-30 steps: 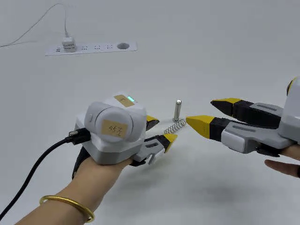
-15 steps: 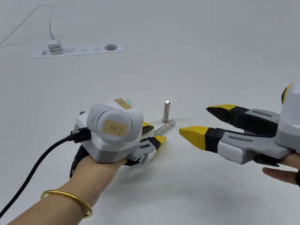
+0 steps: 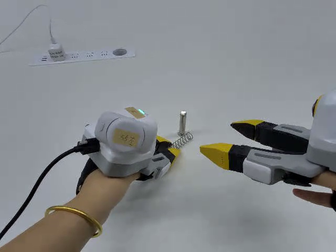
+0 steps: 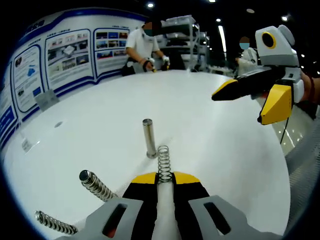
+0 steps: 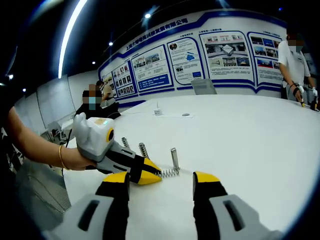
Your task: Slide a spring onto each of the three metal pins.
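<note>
The head view is bright and even. The white table [image 3: 236,63] looks almost flat, with only soft grey shadows under the left gripper [image 3: 172,149] and the right gripper [image 3: 218,137]. Things there look sharp, with no glare. The two gripper views are dark at the top, where small ceiling lights [image 4: 150,5] and a long strip light [image 5: 75,30] shine. These round views bend things near the edges. The people [image 4: 145,45] far back look small and soft.
</note>
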Demonstrator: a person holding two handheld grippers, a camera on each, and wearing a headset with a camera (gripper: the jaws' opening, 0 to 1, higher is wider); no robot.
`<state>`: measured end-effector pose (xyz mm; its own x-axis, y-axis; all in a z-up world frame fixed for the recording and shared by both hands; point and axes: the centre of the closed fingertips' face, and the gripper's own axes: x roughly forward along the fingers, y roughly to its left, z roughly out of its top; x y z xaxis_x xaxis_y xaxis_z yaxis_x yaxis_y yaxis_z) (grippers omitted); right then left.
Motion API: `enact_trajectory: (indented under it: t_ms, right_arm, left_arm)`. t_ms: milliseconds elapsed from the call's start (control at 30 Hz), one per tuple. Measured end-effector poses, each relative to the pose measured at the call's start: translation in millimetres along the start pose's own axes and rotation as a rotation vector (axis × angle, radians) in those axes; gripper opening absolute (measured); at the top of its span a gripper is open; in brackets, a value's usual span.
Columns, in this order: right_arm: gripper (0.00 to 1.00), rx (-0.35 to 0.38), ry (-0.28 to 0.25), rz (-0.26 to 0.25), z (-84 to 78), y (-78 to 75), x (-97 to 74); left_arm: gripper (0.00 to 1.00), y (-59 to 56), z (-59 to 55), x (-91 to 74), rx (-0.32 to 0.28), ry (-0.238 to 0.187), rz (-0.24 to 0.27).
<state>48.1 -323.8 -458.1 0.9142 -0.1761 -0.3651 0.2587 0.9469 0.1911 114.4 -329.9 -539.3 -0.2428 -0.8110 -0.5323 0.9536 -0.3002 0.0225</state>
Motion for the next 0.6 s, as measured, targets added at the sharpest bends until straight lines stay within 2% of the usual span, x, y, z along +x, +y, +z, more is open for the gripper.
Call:
enact_trajectory:
  t_ms: [200, 300, 367, 600]
  right_arm:
    - [0.52, 0.034, -0.004, -0.013, -0.5, -3.8, -1.0]
    - [0.52, 0.042, -0.006, -0.012, 0.2, -3.2, -1.4]
    - [0.52, 0.053, -0.010, -0.014, 1.3, -3.7, -1.7]
    - [0.52, 0.081, -0.031, -0.006, 9.1, -2.5, -2.7]
  left_arm:
    - [0.10, -1.9, -0.6, -0.6, 0.007, 0.013, -0.012]
    - [0.10, -7.0, 0.1, -3.2, 0.004, 0.011, -0.030]
    - [0.10, -12.2, 3.8, -6.1, -0.021, -0.004, -0.045]
    - [0.10, -22.3, 18.0, -17.8, -0.037, -0.046, -0.062]
